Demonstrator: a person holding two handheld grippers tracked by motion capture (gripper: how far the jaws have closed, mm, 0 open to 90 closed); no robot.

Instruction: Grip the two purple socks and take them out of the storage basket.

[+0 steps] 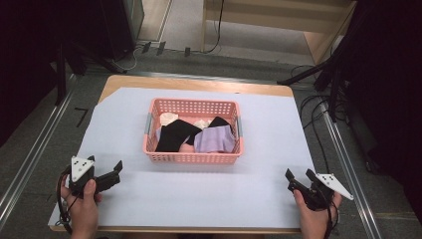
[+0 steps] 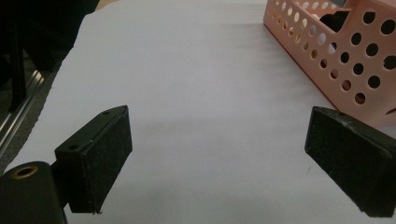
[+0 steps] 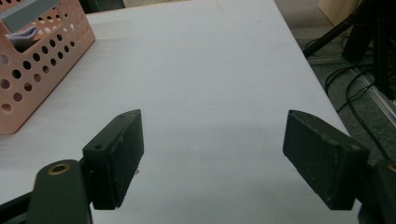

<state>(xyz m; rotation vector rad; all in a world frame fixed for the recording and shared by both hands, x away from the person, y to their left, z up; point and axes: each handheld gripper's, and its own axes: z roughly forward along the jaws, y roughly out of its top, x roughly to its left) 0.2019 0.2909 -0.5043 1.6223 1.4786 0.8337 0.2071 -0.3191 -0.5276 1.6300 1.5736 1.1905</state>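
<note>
A: Starting at the left: our left claw (image 1: 115,171) rests near the counter (image 1: 209,191) edge, jaws spread wide, nothing between them. Where's the work from here?

B: The pink basket (image 1: 193,157) lies forward and to the right of it, long axis running across the counter. Inside we count two black cloths (image 1: 175,134), one lilac cloth (image 1: 215,139) and some pale pieces we can't count surely.

A: And our right claw (image 1: 299,175)?

B: Spread too, empty, with the basket forward and to its left. Both claws sit about equally far, well apart from it; the black cloth is nearer the left, the lilac nearer the right, we judge.
</note>
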